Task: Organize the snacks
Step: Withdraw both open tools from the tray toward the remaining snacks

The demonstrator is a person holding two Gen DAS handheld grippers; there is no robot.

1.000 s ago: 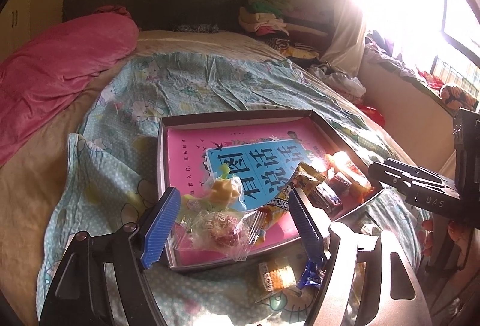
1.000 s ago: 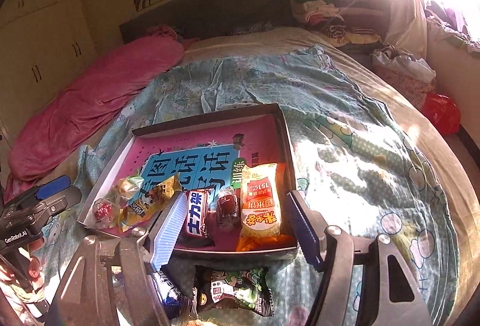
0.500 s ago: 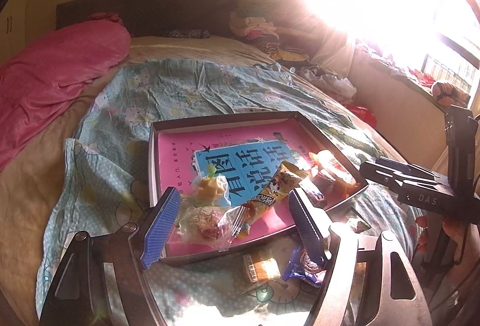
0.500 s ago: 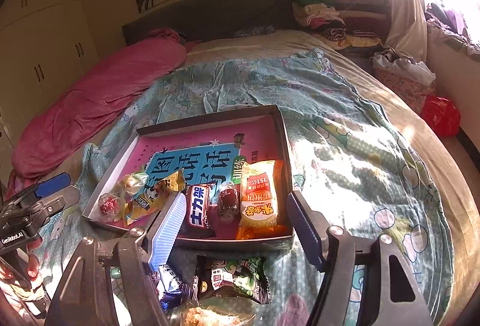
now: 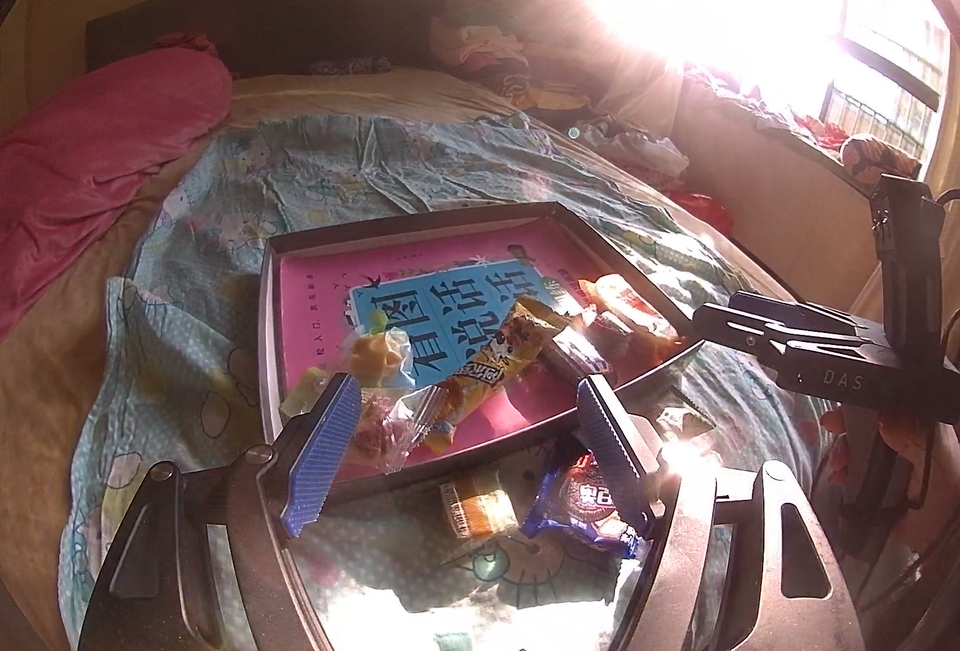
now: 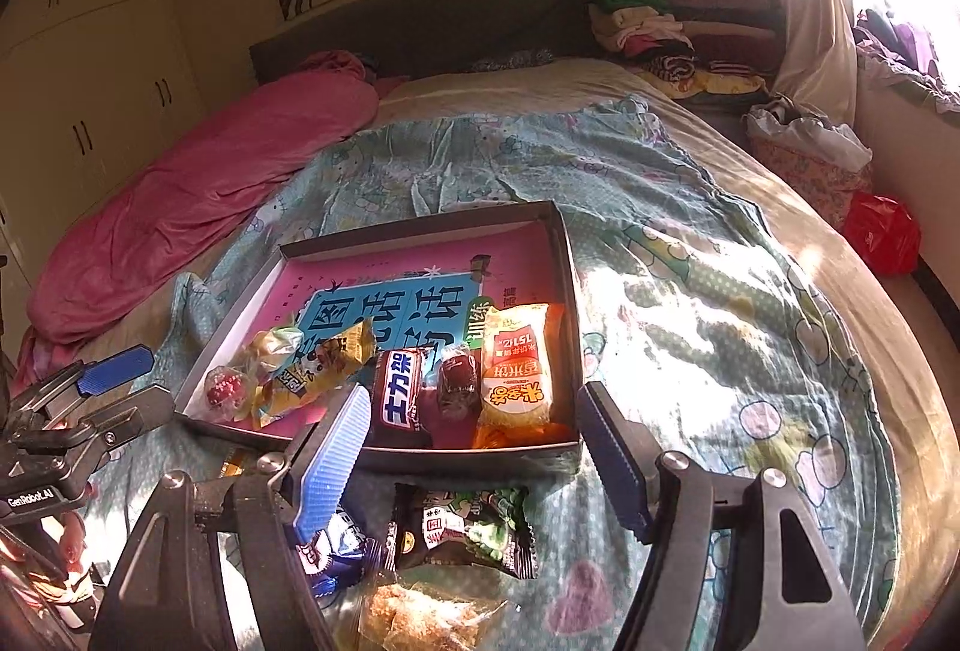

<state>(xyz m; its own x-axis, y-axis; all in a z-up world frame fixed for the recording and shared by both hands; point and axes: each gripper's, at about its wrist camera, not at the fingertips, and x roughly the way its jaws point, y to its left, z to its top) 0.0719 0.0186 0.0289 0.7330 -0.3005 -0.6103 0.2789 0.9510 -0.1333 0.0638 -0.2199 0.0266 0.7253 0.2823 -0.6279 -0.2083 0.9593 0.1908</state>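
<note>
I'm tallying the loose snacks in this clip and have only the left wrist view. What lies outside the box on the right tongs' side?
Observer: A dark packet with green print lies on the bedcover, just in front of the box.
Reviewer: Anything nearer the camera than that?
Observer: Yes, a clear bag of brown pieces at the bottom edge of the right wrist view.
Reviewer: Are the right tongs gripping anything?
Observer: No. The right tongs are open, with nothing between their pads.
</note>
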